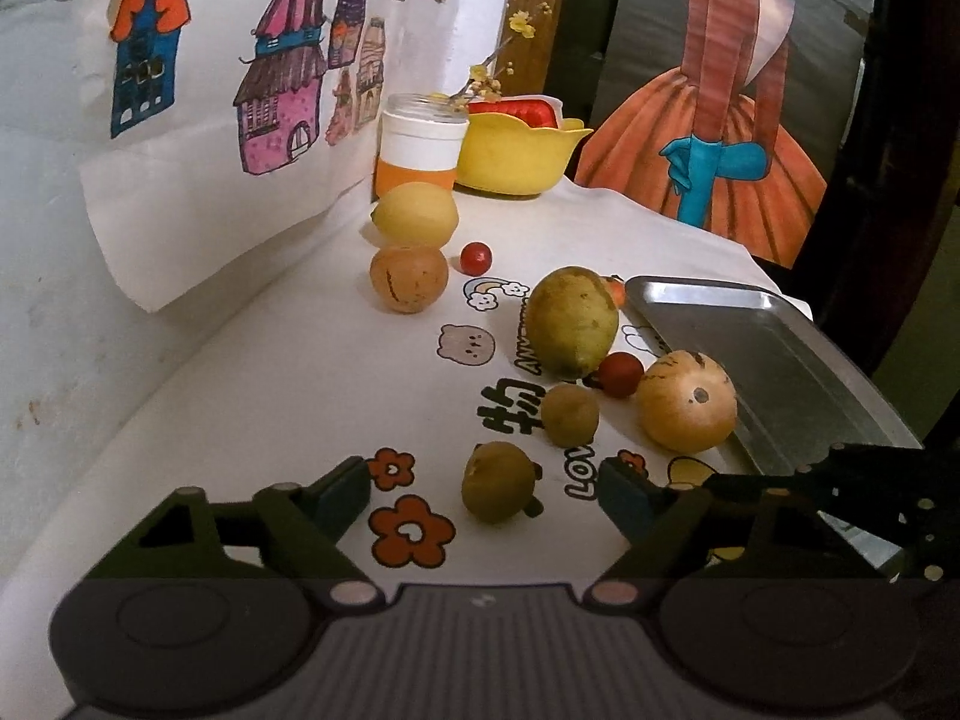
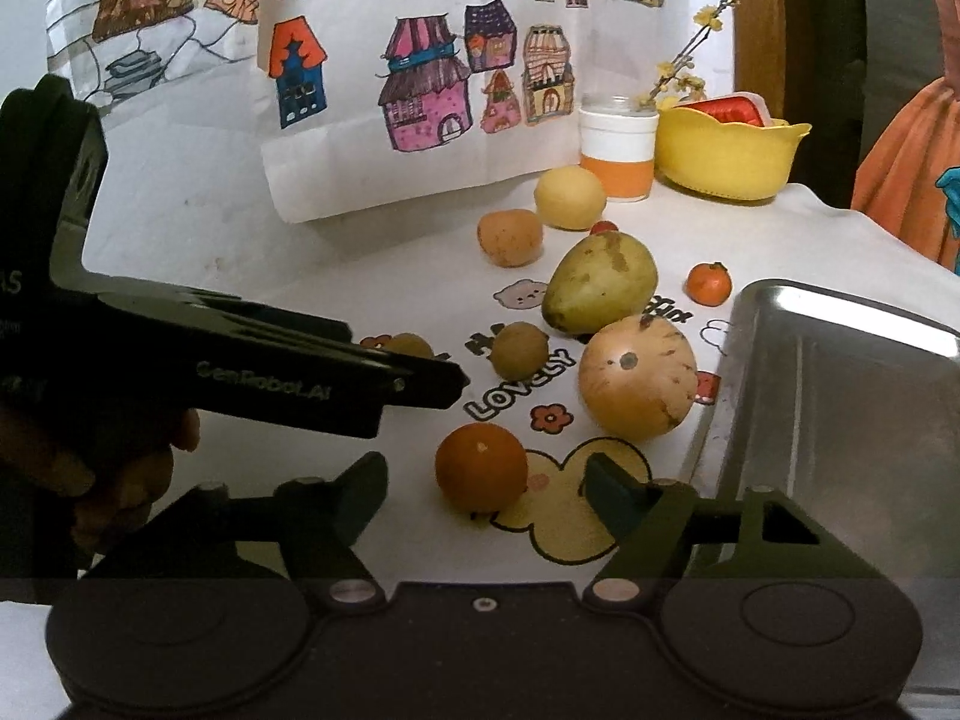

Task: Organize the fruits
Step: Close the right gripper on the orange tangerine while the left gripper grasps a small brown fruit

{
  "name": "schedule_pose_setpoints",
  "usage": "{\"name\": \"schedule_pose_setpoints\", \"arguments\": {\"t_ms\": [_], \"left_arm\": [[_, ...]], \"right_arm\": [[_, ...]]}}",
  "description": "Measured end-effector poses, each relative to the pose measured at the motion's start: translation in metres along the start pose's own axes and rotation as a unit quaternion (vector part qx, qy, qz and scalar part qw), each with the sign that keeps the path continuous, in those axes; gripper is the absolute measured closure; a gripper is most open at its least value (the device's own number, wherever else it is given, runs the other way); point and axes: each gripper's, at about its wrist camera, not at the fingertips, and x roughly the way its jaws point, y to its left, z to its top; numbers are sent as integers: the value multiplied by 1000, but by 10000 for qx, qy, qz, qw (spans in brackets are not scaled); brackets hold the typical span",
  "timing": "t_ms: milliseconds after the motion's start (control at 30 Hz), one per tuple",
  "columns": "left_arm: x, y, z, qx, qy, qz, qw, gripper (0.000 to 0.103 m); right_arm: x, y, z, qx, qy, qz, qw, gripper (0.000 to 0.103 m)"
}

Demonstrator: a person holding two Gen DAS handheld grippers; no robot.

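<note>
Several fruits lie on a white printed cloth beside an empty metal tray point(image 1: 774, 360) point(image 2: 840, 420). In the left wrist view my left gripper point(image 1: 483, 498) is open, and a small greenish-brown fruit point(image 1: 498, 483) sits on the cloth between its fingers with a gap on both sides. My right gripper point(image 2: 486, 495) is open around an orange point(image 2: 482, 474) that rests on the cloth just left of the tray. Farther back are a green mango point(image 1: 573, 321) point(image 2: 600, 282) and a spotted tan round fruit point(image 1: 687, 399) point(image 2: 639, 378).
A lemon point(image 1: 414, 213), a tan fruit point(image 1: 409, 279), two small red fruits point(image 1: 476, 257), a small brown fruit point(image 2: 519, 351) and a tangerine point(image 2: 709, 283) lie around. A jar point(image 2: 618, 150) and yellow bowl point(image 2: 729, 156) stand at the back. The left gripper's body point(image 2: 240, 372) fills the right view's left.
</note>
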Motion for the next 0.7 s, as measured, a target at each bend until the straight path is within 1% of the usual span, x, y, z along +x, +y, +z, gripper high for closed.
{"name": "schedule_pose_setpoints", "arguments": {"t_ms": [100, 167, 267, 300, 467, 567, 633, 700], "left_arm": [[-1, 0, 0, -37, -32, 0, 10000, 24], [-2, 1, -2, -70, -59, -2, 10000, 29], [-4, 0, -3, -44, -84, 20, 10000, 36], [-4, -1, -4, -32, -89, 22, 10000, 40], [-5, -2, -5, -34, -94, 52, 9999, 52], [-5, -2, -5, -30, -88, 100, 9999, 63], [-5, -3, -4, -51, -79, 75, 9999, 67], [-5, -5, -5, -17, -70, 60, 10000, 72]], "right_arm": [[0, 2, 0, -39, -16, 27, 10000, 41], [0, 2, 1, -33, -31, 17, 10000, 50], [0, 3, 1, -2, -50, 3, 10000, 57], [-1, 3, 1, 4, -53, -1, 10000, 59], [-1, 5, 0, 16, -83, -80, 9999, 68], [-2, 4, -1, 55, -102, -97, 9999, 68], [-3, 4, -1, 51, -112, -104, 9999, 68], [-3, 5, -2, 57, -114, -100, 9999, 68]]}}
